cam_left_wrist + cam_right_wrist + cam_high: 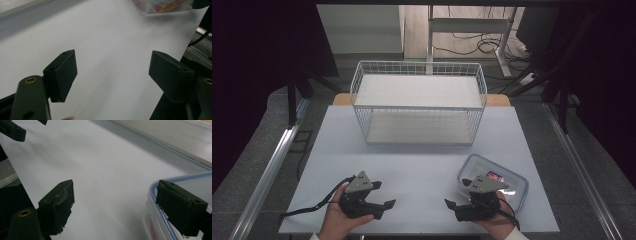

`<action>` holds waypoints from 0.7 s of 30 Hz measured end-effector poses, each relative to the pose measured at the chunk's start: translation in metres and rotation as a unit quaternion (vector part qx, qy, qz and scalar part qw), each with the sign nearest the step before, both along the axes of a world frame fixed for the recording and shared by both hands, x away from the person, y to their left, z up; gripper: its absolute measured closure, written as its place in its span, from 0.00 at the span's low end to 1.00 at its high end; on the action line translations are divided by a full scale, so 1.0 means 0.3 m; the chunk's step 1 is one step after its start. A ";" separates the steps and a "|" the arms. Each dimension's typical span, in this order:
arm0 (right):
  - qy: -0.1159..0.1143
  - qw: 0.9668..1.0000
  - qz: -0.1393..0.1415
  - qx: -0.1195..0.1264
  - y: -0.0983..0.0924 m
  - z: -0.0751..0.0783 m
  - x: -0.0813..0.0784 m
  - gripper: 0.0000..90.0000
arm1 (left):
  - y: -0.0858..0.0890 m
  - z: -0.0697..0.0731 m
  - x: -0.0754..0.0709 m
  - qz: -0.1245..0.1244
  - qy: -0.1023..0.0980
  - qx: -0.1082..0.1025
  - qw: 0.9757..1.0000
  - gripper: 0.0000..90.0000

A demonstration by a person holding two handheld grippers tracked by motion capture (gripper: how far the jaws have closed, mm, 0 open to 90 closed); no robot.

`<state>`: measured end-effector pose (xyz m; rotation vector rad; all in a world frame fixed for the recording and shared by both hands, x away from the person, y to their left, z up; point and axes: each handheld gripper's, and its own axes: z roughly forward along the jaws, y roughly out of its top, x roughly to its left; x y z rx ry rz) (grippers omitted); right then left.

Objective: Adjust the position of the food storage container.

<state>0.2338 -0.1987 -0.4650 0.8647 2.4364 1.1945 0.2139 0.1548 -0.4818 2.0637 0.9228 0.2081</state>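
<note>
Table: smooth, matt white top, wood showing at the far edge. Basket: thin white-coated wire mesh with flat matt white shelves. Box: clear glossy plastic, blue-edged lid. Left gripper and right gripper: matt black plastic, brass-coloured inserts; right gripper's pads look scuffed and rough. Grey matt plates on top.

White two-tier wire basket standing at the far middle of the pale table, both shelves bare. Wooden edge showing just behind the table's far side. Beyond, grey floor with a white desk frame and loose cables. Metal rails along both sides.
</note>
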 end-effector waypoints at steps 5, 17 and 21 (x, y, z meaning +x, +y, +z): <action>0.010 1.000 0.003 -0.001 -0.009 -0.010 0.012 0.18 | -0.001 -0.001 0.008 0.009 0.000 0.004 1.000 0.25; 0.004 1.000 -0.022 0.007 -0.036 0.020 0.010 0.20 | 0.012 0.015 0.011 0.009 -0.022 0.008 1.000 0.25; 0.007 1.000 -0.019 0.005 -0.030 0.021 0.017 0.20 | 0.016 0.015 0.012 0.010 -0.028 0.016 0.999 0.25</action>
